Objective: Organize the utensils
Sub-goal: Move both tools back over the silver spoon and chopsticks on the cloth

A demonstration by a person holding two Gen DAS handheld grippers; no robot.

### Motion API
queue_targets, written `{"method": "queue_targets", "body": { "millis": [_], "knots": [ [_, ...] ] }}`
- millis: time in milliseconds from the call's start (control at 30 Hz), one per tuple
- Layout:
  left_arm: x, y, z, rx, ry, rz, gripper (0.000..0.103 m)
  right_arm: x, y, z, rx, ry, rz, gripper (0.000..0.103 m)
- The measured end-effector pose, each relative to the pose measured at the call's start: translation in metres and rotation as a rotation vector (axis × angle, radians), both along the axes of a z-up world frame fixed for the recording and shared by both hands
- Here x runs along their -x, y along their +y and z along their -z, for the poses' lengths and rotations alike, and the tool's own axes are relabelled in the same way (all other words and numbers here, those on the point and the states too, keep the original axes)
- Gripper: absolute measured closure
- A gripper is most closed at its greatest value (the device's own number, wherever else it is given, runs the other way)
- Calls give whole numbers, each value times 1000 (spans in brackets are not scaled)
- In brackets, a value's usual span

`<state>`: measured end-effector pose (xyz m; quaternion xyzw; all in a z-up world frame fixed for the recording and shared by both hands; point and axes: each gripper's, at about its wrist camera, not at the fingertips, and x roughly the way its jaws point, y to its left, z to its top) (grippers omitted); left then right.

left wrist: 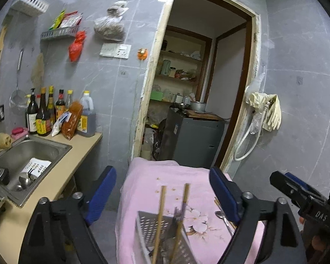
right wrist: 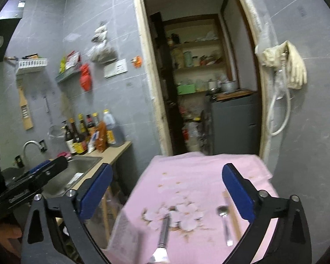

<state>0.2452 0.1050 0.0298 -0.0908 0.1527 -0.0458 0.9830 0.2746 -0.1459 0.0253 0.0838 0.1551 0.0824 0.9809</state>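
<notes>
A perforated metal utensil holder stands on the pink flowered cloth, close below my left gripper, which is open and empty above it. Two wooden chopsticks lean in the holder. A metal spoon and another chopstick lie on the cloth at the right. In the right wrist view my right gripper is open over the same cloth. A metal utensil handle points up between its fingers from below. The spoon lies beside a chopstick.
A steel sink in a beige counter is at the left, with sauce bottles behind it. An open doorway with shelves and a grey cabinet lies ahead. Rubber gloves hang on the right wall.
</notes>
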Motion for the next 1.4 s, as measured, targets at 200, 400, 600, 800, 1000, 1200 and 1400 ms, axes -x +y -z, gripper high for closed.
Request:
{"method": "queue_targets", "body": {
  "millis": [200, 400, 600, 800, 1000, 1200, 1400],
  "knots": [
    [-4, -35, -8, -29, -36, 15, 1, 0, -31, -11, 53, -36, 79, 1],
    [-15, -74, -9, -72, -50, 29, 1, -1, -64, -17, 127, -63, 136, 1],
    [-25, -115, -5, -132, -61, 33, 1, -7, -93, -16, 178, -72, 155, 1],
    [-38, -147, 4, -160, -45, 35, 1, -21, -122, -4, 183, -42, 157, 1],
    [-54, -170, 23, -174, 0, 17, 1, -41, -146, 17, 192, -2, 142, 1],
    [-70, -188, 47, -215, 64, 10, 1, -67, -163, 48, 185, 56, 111, 1],
    [-88, -199, 76, -225, 140, -1, 1, -94, -171, 84, 182, 126, 65, 1]
  ]
}}
